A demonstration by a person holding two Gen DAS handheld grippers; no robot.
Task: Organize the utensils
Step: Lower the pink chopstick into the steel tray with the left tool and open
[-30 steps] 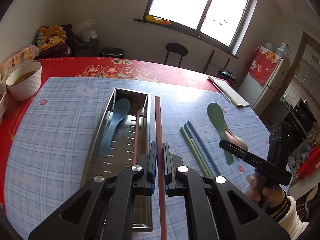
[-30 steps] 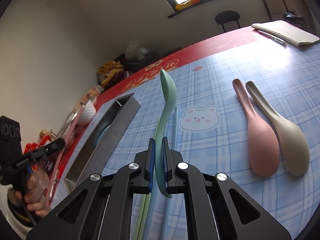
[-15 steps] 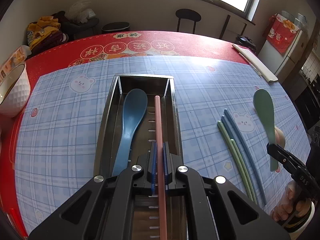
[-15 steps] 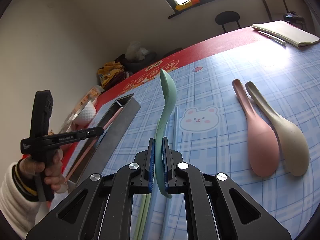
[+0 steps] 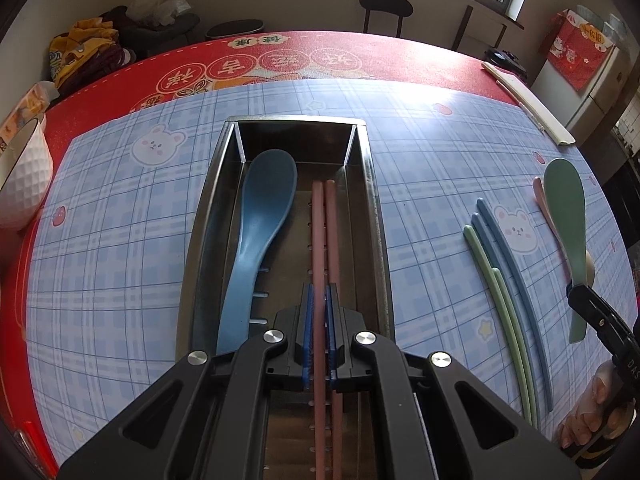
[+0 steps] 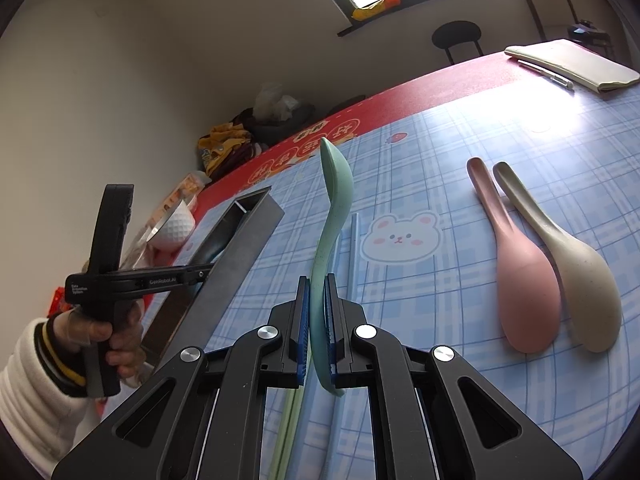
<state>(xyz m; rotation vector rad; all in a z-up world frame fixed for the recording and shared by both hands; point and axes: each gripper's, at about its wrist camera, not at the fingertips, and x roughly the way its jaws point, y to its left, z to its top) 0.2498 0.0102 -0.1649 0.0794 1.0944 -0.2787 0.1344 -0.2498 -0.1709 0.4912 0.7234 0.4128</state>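
Note:
My left gripper (image 5: pixel 319 300) is shut on a pink chopstick (image 5: pixel 317 248), held low inside the steel utensil tray (image 5: pixel 372 216). A second pink chopstick (image 5: pixel 331 232) and a blue spoon (image 5: pixel 256 232) lie in the tray. My right gripper (image 6: pixel 319 292) is shut on a green spoon (image 6: pixel 334 200), held above the mat; the spoon also shows in the left wrist view (image 5: pixel 568 216). Green chopsticks (image 5: pixel 500 300) and blue chopsticks (image 5: pixel 508 264) lie on the mat right of the tray. A pink spoon (image 6: pixel 520 276) and a beige spoon (image 6: pixel 576 272) lie on the mat at right.
A white bowl (image 5: pixel 20 184) stands at the table's left edge. A folded cloth with a pen (image 6: pixel 572 64) lies at the far right corner. A blue checked mat (image 5: pixel 120 240) covers the red tablecloth (image 5: pixel 120 92). A stool (image 5: pixel 386 4) stands beyond the table.
My left gripper has tipped down and lowered the pink chopstick into the tray beside the other one. My right gripper holds the green spoon still.

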